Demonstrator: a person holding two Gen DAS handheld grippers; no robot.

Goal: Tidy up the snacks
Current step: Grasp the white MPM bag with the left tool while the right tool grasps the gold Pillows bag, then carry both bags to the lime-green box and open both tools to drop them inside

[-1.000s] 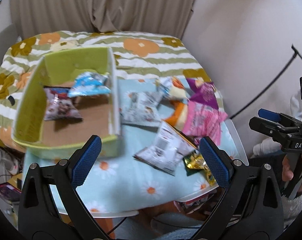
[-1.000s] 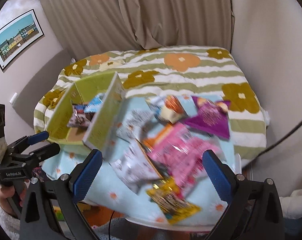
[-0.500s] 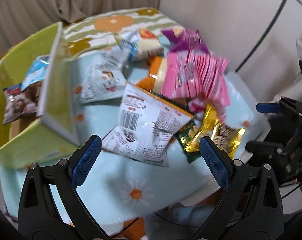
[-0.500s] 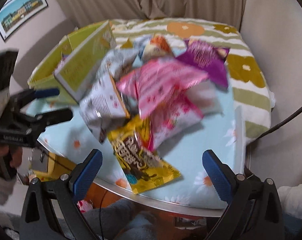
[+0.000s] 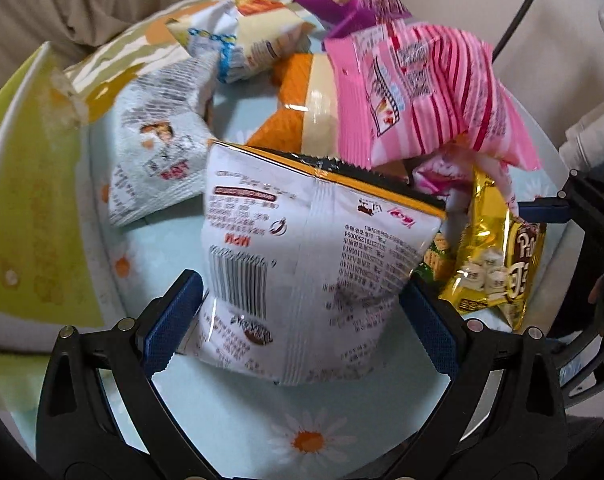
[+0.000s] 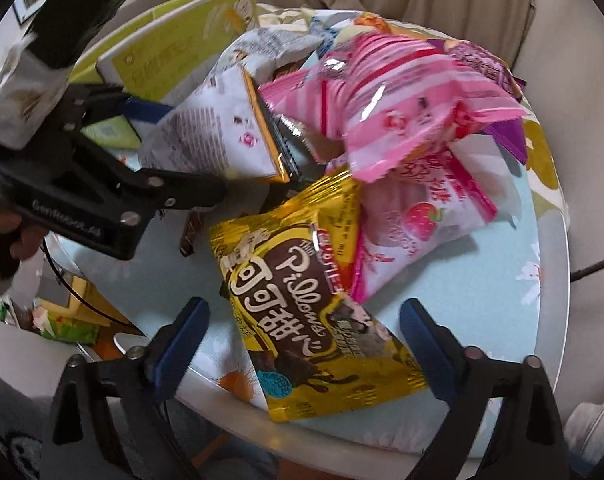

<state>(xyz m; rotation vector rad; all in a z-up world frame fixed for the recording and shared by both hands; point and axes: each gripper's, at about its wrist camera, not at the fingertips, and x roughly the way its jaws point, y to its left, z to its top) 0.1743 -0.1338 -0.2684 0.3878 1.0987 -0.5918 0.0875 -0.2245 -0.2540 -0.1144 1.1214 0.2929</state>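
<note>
Near the front edge of the daisy-print tabletop (image 5: 238, 412), a white crinkled foil snack bag (image 5: 302, 280) is bracketed by the wide-open left gripper (image 5: 300, 320) and a yellow foil chocolate-pillow packet (image 6: 302, 312) by the equally wide right gripper (image 6: 302, 336), most packets being judged unsorted beside the green cardboard box (image 5: 34, 216).

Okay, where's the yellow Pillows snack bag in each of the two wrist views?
Left wrist: yellow Pillows bag at the right, beside the white barcode bag.
Right wrist: lower centre, between the open right gripper's fingers.
Shared landmark: the pink striped bag.
</note>
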